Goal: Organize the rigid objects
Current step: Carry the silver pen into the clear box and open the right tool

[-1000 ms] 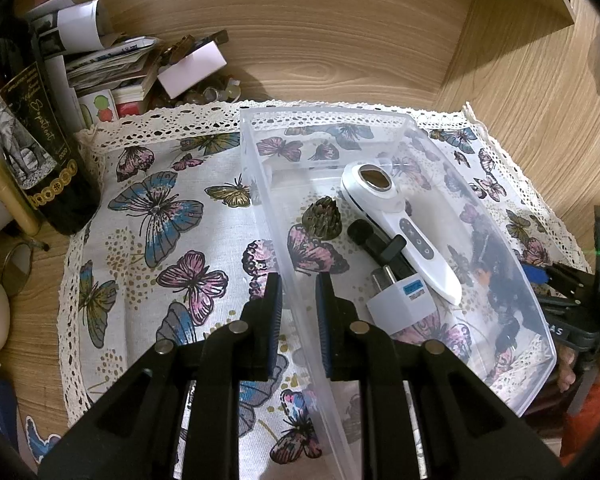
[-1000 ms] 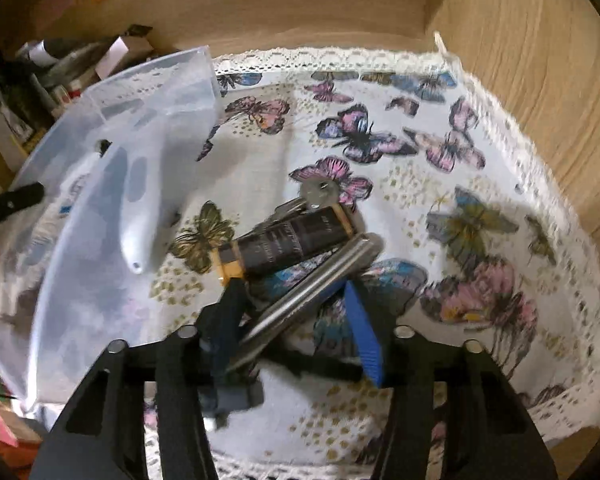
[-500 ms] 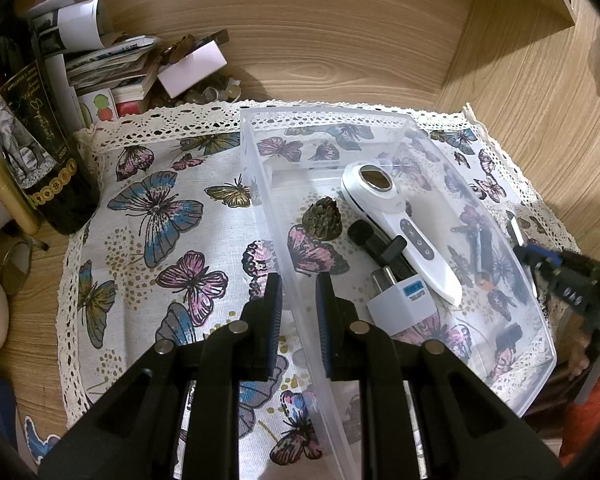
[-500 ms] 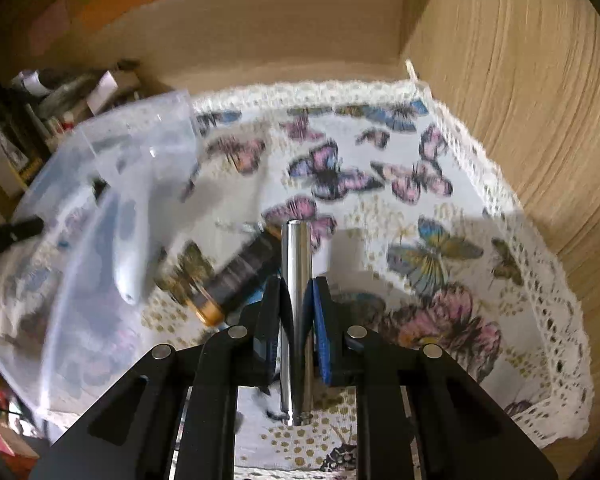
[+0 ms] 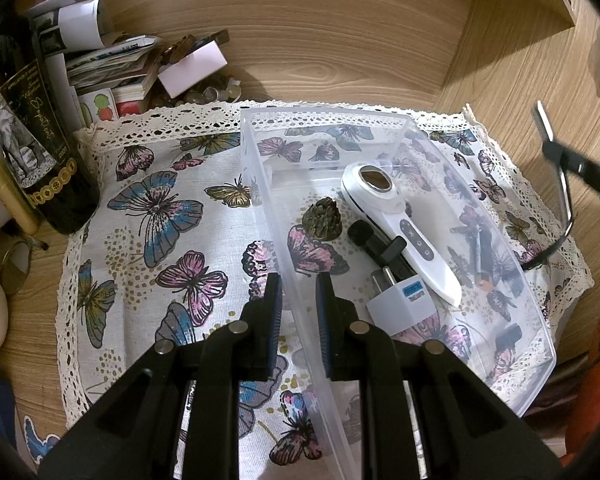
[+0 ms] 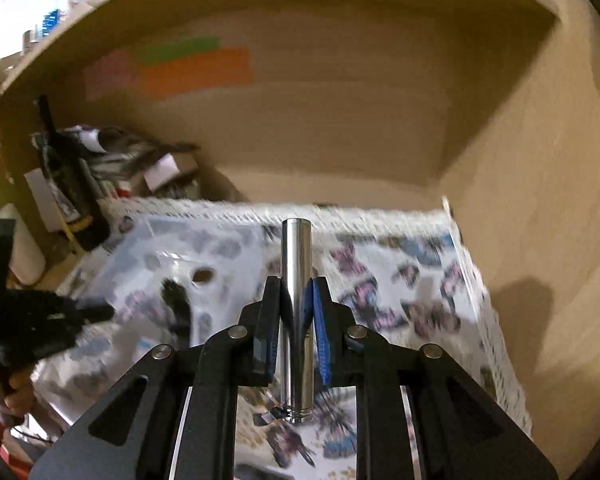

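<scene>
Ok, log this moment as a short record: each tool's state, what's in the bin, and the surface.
left tool: shut on the clear bin's near wall
right tool: shut on a metal cylinder, lifted clear of the cloth
bin contents: white handheld device, white plug adapter, black clip, small brown cone
surface: butterfly cloth on wooden desk

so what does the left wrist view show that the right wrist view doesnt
Only the left wrist view: the left gripper clamped on the clear bin's wall, and a pine cone and white plug adapter inside.
Only the right wrist view: the right gripper shut on a shiny metal tube, lifted off the cloth.
Both: the bin, butterfly cloth, dark bottle.
</scene>
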`<state>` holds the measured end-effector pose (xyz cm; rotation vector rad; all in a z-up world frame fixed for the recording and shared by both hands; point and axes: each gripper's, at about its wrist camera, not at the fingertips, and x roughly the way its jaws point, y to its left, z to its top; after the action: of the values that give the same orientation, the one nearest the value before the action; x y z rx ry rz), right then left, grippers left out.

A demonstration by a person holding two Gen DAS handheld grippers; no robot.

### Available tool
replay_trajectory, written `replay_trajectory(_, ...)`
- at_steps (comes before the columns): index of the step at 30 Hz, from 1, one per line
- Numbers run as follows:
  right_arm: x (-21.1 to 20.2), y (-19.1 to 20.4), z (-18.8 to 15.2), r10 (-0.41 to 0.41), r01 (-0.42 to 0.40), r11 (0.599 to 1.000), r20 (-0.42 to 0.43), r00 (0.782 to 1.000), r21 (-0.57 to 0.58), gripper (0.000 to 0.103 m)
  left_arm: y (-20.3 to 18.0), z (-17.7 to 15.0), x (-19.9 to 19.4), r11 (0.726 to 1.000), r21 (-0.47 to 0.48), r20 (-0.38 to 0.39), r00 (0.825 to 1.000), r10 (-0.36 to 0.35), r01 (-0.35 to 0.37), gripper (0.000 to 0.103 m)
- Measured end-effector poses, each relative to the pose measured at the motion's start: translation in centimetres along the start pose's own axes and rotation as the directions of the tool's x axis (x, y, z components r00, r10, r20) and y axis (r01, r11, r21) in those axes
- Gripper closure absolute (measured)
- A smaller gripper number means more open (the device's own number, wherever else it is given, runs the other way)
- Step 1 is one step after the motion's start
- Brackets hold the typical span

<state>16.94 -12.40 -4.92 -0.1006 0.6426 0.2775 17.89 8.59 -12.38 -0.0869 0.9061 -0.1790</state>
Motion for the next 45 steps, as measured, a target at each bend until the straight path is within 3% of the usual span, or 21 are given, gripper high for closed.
replay_trajectory(6,-0.5,2.8,2.6,0.074,-0.070,0.995,0.058,0.996,-0.066,0.089,0.0,0.0,0.0,1.000,0.000,0.000,1.000,0.000,0.000,0.087)
replay_trajectory(11,0.2,5.1,3.6,0.146,-0.140,0.984,0.051,0.988,-0.115,0.089,0.0,0.0,0.0,1.000,0.000,0.001,1.000,-0.001,0.001,0.087)
replay_trajectory(20,4.9,9.4,2.1,0.183,-0.201,0.957,-0.102,0.978,-0.209,0.089,0.0,0.0,0.1,1.000,-0.003,0.001,1.000,-0.005,0.005,0.086)
replay_trajectory(31,9.7,10.7,-0.8,0.148,-0.243,0.928,-0.321,0.935,-0.281,0.089,-0.1,0.1,0.1,1.000,-0.004,0.004,1.000,-0.010,0.010,0.085)
replay_trajectory(40,10.6,11.1,-1.4,0.145,-0.263,0.922,-0.377,0.915,-0.285,0.089,-0.1,0.1,0.1,1.000,-0.005,0.004,1.000,-0.013,0.013,0.085)
replay_trajectory(45,10.4,11.1,-1.6,0.141,-0.254,0.925,-0.364,0.920,-0.283,0.089,0.0,0.0,0.1,1.000,-0.004,0.004,1.000,-0.012,0.012,0.085)
